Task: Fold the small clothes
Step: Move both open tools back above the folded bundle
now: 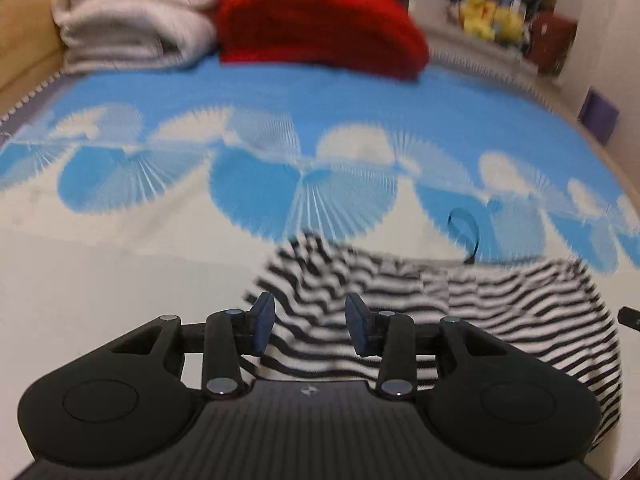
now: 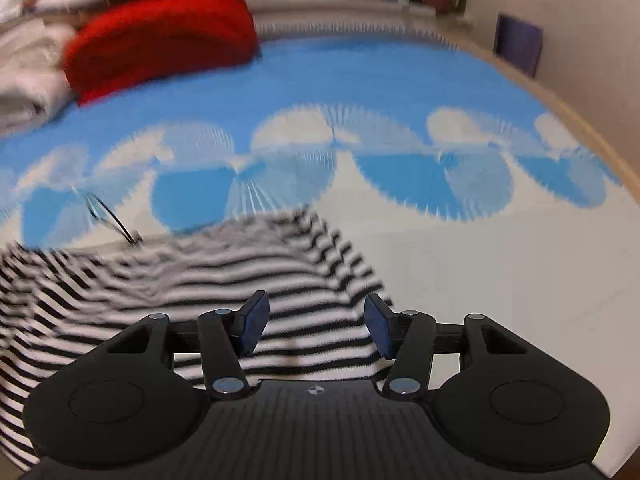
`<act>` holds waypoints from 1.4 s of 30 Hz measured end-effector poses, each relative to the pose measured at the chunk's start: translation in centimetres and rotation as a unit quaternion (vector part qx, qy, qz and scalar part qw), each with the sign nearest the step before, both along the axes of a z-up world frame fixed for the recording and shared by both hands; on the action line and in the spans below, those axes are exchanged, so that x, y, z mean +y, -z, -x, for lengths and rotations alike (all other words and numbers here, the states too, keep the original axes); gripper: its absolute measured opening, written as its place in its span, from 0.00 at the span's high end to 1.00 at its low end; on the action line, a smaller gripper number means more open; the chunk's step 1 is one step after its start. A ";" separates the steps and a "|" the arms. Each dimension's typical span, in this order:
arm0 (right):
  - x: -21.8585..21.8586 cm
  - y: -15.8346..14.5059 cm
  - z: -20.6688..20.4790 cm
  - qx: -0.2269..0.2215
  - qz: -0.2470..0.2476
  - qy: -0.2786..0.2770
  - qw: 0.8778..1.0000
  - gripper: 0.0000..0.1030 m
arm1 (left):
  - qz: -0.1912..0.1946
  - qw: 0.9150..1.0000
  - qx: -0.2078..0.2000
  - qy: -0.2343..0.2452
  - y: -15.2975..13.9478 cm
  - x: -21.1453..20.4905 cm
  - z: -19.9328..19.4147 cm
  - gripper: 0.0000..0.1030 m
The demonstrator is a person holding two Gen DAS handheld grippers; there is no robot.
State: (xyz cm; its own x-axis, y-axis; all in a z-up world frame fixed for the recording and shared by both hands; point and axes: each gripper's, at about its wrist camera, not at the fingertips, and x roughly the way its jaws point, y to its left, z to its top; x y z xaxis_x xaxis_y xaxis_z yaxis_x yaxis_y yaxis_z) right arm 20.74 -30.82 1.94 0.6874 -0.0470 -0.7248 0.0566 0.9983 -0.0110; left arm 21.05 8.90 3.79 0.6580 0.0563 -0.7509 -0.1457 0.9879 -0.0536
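Note:
A small black-and-white striped garment lies on the blue-and-white patterned bed cover. It has a thin dark loop at its far edge. My left gripper is open, its blue pads on either side of the garment's left end. In the right wrist view the same garment spreads to the left, and its loop shows there too. My right gripper is open over the garment's right end. Both views are blurred.
A folded red blanket and a stack of white folded towels lie at the far side of the bed. Yellow soft toys sit on a ledge behind. A wall runs along the right side.

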 end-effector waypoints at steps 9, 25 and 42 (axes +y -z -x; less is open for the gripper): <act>-0.1 -3.6 6.4 -0.069 -0.084 0.007 0.994 0.47 | -0.027 0.992 -0.118 0.023 -7.9 2.4 8.0 0.49; 3.4 -2.1 9.9 -0.058 -0.047 -0.025 0.997 0.47 | 0.009 0.996 -0.092 -0.012 -5.6 6.6 11.3 0.43; 7.8 -1.3 11.1 -0.055 -0.021 -0.057 0.997 0.50 | 0.004 0.997 -0.075 -0.032 -5.1 9.4 11.7 0.43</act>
State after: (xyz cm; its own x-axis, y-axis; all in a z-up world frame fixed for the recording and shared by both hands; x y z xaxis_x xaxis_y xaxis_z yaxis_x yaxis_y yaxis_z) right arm 9.66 -23.01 3.20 0.7614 0.0657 -0.6449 -0.0590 0.9977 0.0319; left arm 9.34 18.26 8.90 0.7579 0.0964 -0.6452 -0.1985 0.9762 -0.0873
